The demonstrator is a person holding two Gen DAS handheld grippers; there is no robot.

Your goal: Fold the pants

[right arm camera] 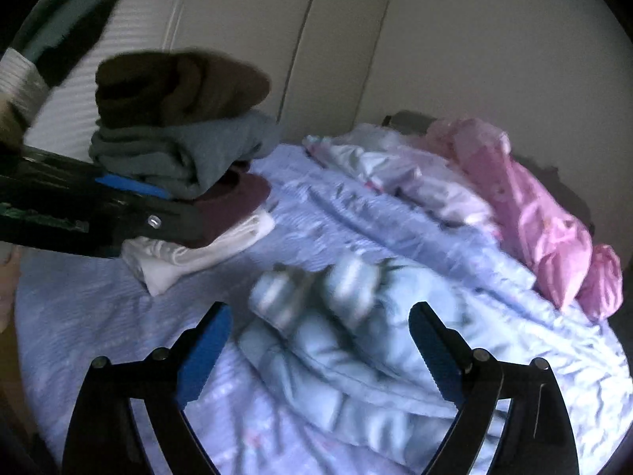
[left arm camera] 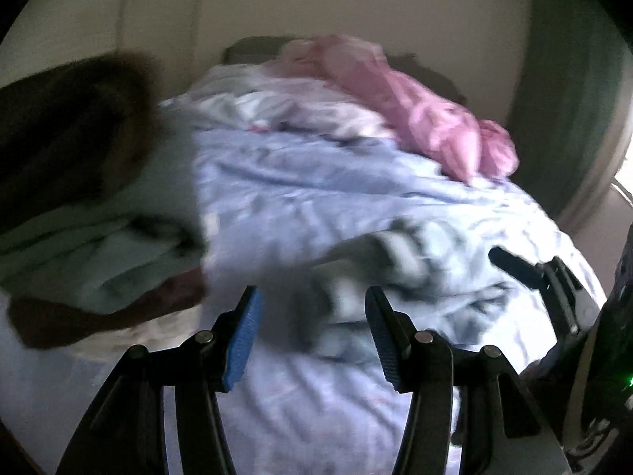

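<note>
Your left gripper [left arm camera: 312, 297] is spread wide, jaws apart, nothing between the blue pads. Just ahead of it, and slightly toward the right finger, the pants [left arm camera: 379, 277] lie crumpled on the bed sheet [left arm camera: 296, 182], pale blue with darker bands, blurred in this view. The fabric sits past the fingertips, not touching them as far as the blur lets you tell.

Your right gripper [right arm camera: 320, 312] is also wide open and empty. The pants [right arm camera: 336, 336] lie bunched right between and just beyond its two fingers, a light-blue heap with striped cuffs or a striped band at the far end. Contact with either pad cannot be confirmed; the cloth looks close under the jaws.

In the right wrist view your left gripper shows from the side at the left edge, blue pad visible, reaching toward the stack of folded clothes [right arm camera: 186, 166]: brown on top, grey under it, then maroon, then white at the bottom. The stack sits on the sheet to the left of the pants, well apart from them. The same stack fills the left side of the left wrist view, very blurred.

A pink garment [right arm camera: 546, 217] lies along the far right side of the bed, with white and pale clothes [right arm camera: 395, 166] beside it near the wall [right arm camera: 474, 39].
</note>
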